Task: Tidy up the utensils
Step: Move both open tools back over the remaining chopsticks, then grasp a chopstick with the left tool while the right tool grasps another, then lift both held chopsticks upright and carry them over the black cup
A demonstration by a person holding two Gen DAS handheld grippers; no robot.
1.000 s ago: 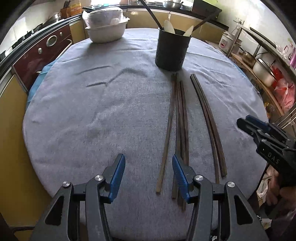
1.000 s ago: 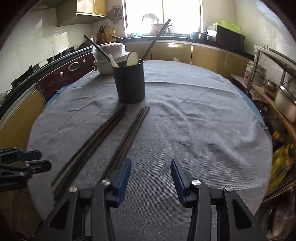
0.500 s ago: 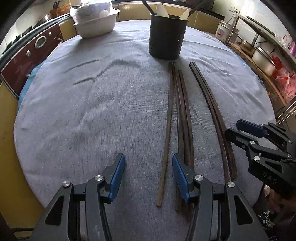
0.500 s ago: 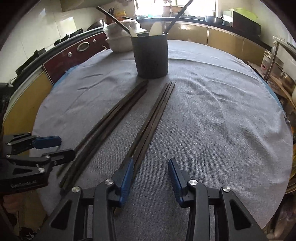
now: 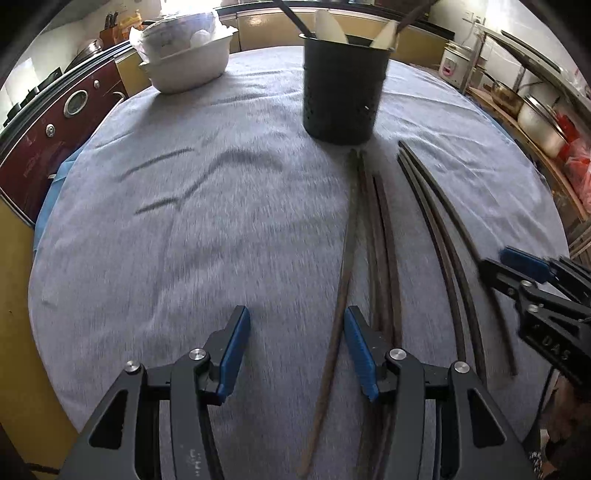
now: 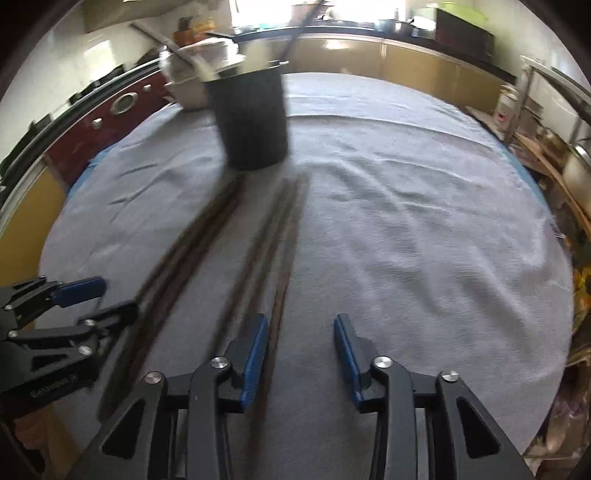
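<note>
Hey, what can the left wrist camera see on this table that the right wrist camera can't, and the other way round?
Only the left wrist view shows clearly the white basin and the pale spoons in the holder. Only the right wrist view shows the bare right-hand stretch of tablecloth. Both show the black utensil holder, the two bundles of dark chopsticks, the left gripper open, and the right gripper, its jaws closing with one chopstick between them.

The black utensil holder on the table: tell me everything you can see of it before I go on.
The black utensil holder is a round, dark cylinder, seemingly metal or plastic, its wall dotted with small perforations. It stands upright on the grey tablecloth at the far side, beside a white bowl. Dark handles and two pale spoon-like pieces stick out of it. The nearer chopsticks end right at its base. Neither gripper touches it.
</note>
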